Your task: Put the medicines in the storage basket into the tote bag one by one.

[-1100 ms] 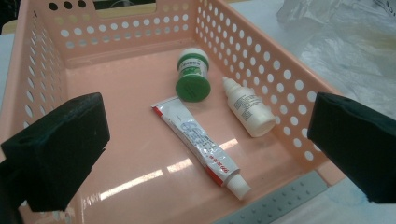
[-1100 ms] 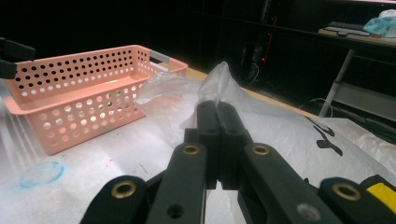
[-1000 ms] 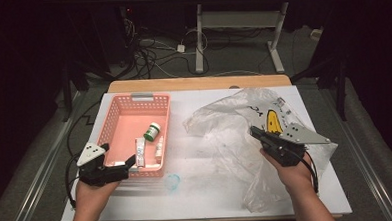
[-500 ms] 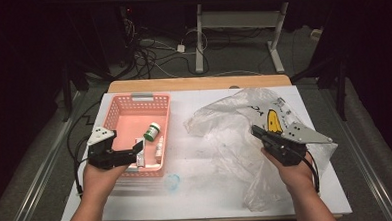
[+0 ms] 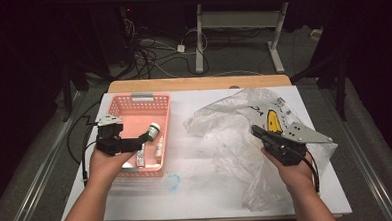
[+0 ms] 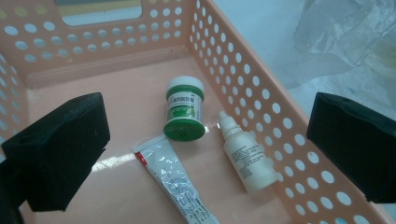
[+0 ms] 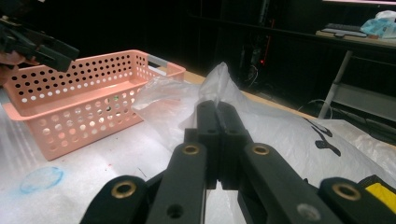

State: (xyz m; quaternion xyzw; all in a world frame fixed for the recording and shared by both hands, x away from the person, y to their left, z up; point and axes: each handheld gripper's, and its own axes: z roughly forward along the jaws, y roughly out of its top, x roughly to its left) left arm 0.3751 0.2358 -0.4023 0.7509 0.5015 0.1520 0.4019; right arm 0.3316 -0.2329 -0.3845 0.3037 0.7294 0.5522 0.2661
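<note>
Hovering open left gripper [image 6: 205,140] over basket [image 6: 261,84] — right gripper [image 7: 218,126] shut.

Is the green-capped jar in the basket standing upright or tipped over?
Tipped over. In the left gripper view the green-capped jar lies on its side on the floor of the basket, label facing up, beside the dropper bottle and the tube.

Basket walls [image 6: 243,70] hem bottle [image 6: 184,112], tube [image 6: 175,182], dropper [image 6: 245,156].

Salmon-pink perforated basket [image 6: 261,93]; white jar [image 6: 184,114] with green label and green base; white dropper bottle [image 6: 245,158]; white-and-silver tube [image 6: 175,182] with red mark; clear plastic bag [image 5: 235,129] printed yellow and black; white surface [image 5: 197,190], blue smudge.
</note>
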